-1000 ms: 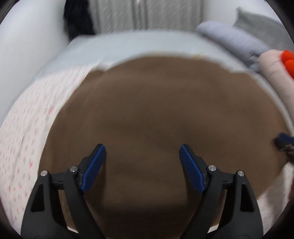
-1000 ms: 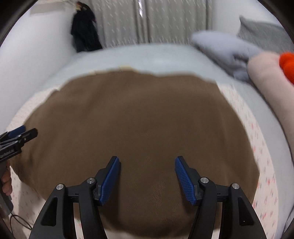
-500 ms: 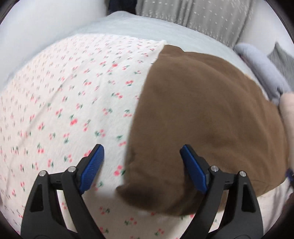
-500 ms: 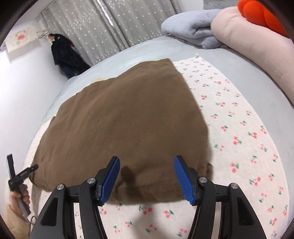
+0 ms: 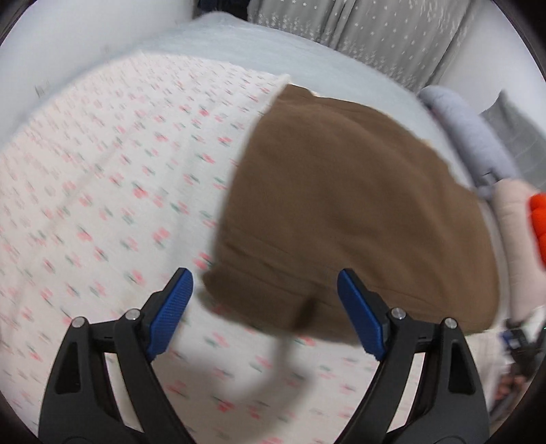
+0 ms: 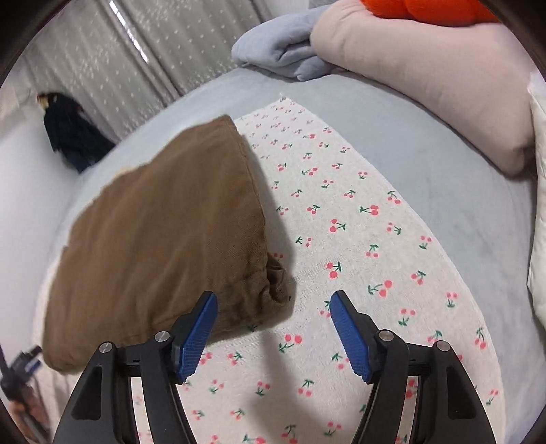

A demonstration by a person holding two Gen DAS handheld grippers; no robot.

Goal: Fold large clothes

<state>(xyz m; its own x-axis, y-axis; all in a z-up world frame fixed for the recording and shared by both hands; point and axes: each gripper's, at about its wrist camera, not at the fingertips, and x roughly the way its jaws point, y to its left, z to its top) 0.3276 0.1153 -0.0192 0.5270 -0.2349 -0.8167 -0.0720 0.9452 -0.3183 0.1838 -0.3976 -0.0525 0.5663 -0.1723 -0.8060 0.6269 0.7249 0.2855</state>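
I count one brown garment (image 6: 160, 239) on one cherry-print cloth (image 6: 358, 239), both on one grey bed (image 6: 426, 164). Two grippers are mine: left (image 5: 264, 314) and right (image 6: 273, 328), each with two blue pads, four pads in all. Beyond them I see one blue-grey bundle (image 6: 283, 47), one pink cushion (image 6: 426, 71), one orange thing (image 6: 426, 10), one dark garment (image 6: 73, 136) hanging by the one curtain (image 6: 163, 44).
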